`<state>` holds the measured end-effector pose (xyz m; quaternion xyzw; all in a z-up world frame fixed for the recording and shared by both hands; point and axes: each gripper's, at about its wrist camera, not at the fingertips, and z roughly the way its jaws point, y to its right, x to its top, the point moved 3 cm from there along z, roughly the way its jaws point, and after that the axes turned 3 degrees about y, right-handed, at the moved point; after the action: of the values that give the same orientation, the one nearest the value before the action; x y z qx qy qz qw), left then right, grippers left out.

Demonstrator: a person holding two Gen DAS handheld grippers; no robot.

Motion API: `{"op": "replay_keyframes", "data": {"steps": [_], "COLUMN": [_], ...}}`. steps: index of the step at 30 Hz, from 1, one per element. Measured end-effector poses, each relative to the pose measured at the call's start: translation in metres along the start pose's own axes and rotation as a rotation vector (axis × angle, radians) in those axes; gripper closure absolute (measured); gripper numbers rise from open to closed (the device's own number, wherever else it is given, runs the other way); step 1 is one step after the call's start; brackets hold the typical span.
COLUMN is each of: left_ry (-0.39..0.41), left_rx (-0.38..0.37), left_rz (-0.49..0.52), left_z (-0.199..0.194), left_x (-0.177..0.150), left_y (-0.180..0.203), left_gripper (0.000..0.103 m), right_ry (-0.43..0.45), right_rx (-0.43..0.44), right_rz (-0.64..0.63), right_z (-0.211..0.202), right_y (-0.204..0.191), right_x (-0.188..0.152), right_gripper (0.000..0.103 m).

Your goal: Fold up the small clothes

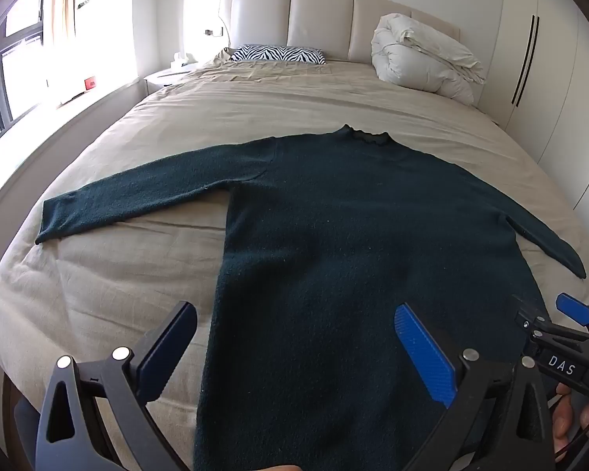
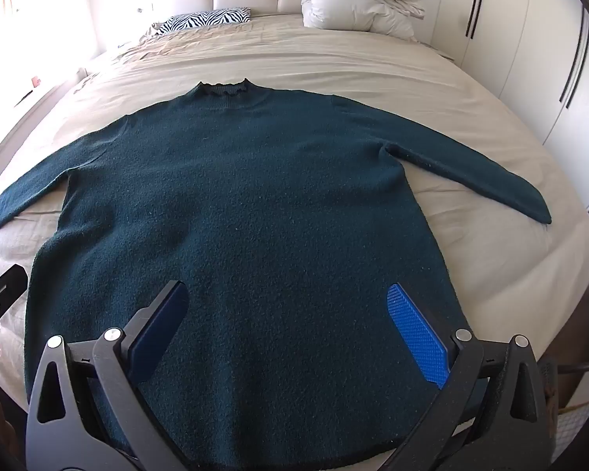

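both tongs stand released, jaws spread wide and empty. the left gripper point(image 1: 294, 345) hangs tilted down over the near left part of the dark green sweater point(image 1: 333, 243), one finger above the beige bedcover point(image 1: 117, 294) and the other above the knit. the right gripper point(image 2: 294, 314) hangs over the sweater's lower body near the hem, both fingers above the fabric; whether any pad touches the cloth i cannot tell. the sweater lies flat on the bedcover, collar toward the headboard point(image 1: 322, 19), both sleeves stretched out to the sides. at the head of the bed sit a zebra-print pillow point(image 1: 278, 54) and a bundled white duvet point(image 1: 424, 62); a white wardrobe point(image 1: 546, 78) stands along the right.
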<state>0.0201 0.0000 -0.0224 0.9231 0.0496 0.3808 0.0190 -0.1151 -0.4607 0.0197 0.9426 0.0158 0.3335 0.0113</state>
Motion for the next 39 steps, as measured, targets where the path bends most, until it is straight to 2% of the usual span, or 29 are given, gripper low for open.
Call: {"op": "replay_keyframes", "data": {"steps": [39], "left_ry": [-0.002], "left_rx": [-0.011], "left_rz": [0.008], "left_z": [0.0062], "left_x": [-0.0029], "left_y": [0.0039], "left_gripper": [0.000], "right_ry": [-0.015], "right_rx": [-0.004], "right_rz": [-0.004], "right_z": [0.0032], "right_y": [-0.0047], "right_x": [-0.0014], "right_gripper": [0.000]}}
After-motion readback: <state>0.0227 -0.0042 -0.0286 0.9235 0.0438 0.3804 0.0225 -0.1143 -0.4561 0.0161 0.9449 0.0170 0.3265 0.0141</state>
